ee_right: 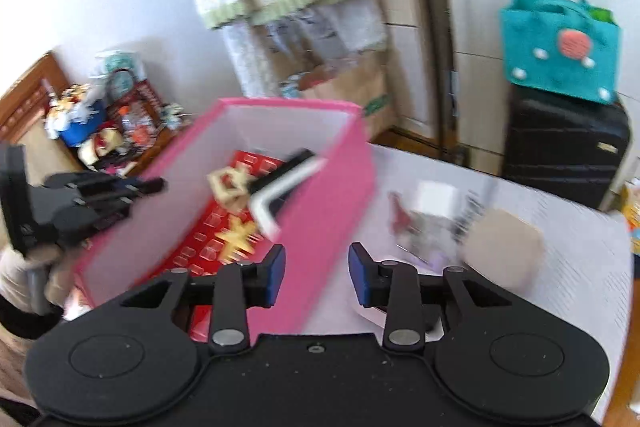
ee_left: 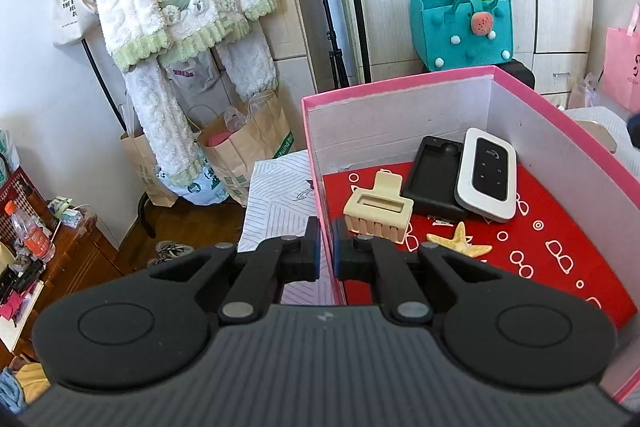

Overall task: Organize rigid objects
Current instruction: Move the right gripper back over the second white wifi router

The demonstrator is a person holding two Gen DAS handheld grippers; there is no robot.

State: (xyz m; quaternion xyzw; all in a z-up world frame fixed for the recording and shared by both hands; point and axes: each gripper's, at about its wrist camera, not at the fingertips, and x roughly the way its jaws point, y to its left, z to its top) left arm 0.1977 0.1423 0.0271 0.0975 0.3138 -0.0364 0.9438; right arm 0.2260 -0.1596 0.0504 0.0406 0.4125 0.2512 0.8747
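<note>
Lower middle of both views: left tool point(ee_left: 327, 247) pinches the pink box point(ee_left: 316, 163) wall; right tool point(ee_right: 317, 277) gapes, empty.

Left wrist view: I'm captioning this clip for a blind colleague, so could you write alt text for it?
The left gripper, shut, clamps the near wall of a pink box. On the box's red floor lie a cream hair claw, a yellow starfish, a black case and a white pocket router.
</note>
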